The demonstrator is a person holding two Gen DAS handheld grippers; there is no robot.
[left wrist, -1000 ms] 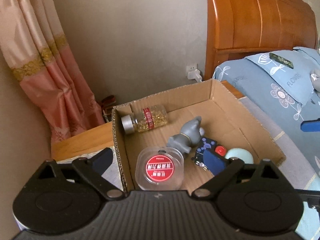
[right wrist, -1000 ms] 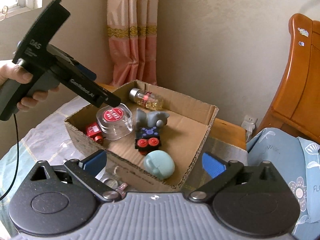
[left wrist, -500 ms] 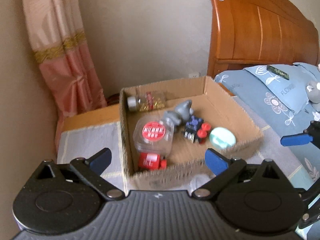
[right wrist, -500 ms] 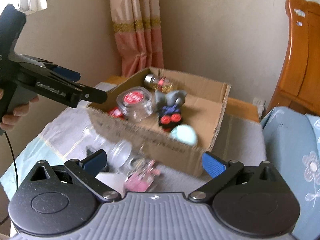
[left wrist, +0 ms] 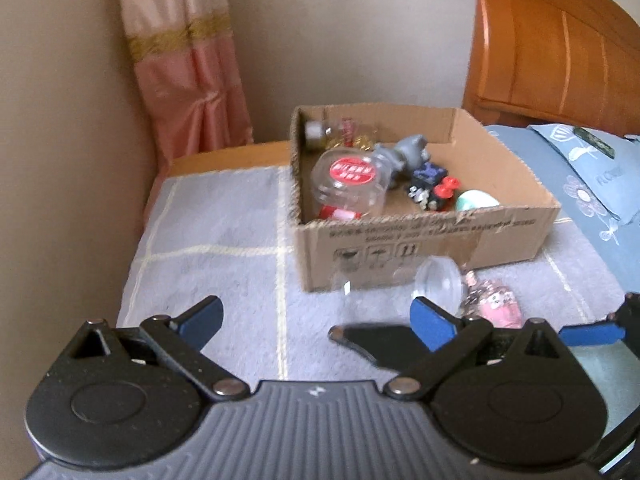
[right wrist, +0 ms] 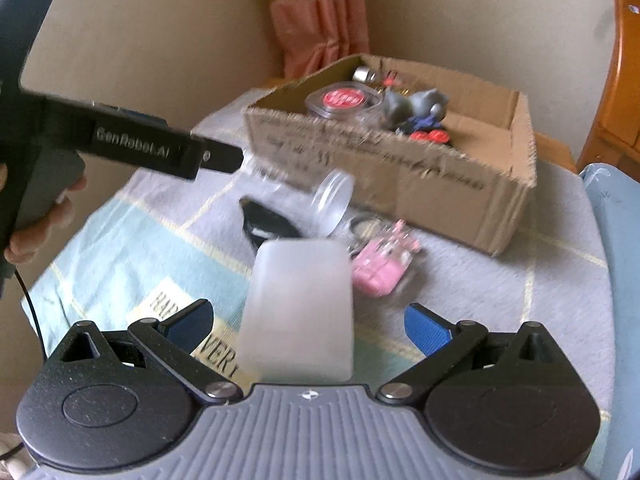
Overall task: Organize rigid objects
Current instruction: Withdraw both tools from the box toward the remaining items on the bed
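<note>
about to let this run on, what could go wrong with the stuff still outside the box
The clear jar lies on its side by the cardboard box, so a nudge from the open left gripper may roll it. The white bottle sits between the open right gripper fingers beside the pink toy, which a sloppy close could knock away.

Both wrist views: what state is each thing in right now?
Left tongs: open, empty.
Right tongs: open, astride the white bottle, pads clear.
Cardboard box: open-topped, holding toys and jars.
Clear jar: on its side, outside the box.
White bottle: lying on the cloth.
</note>
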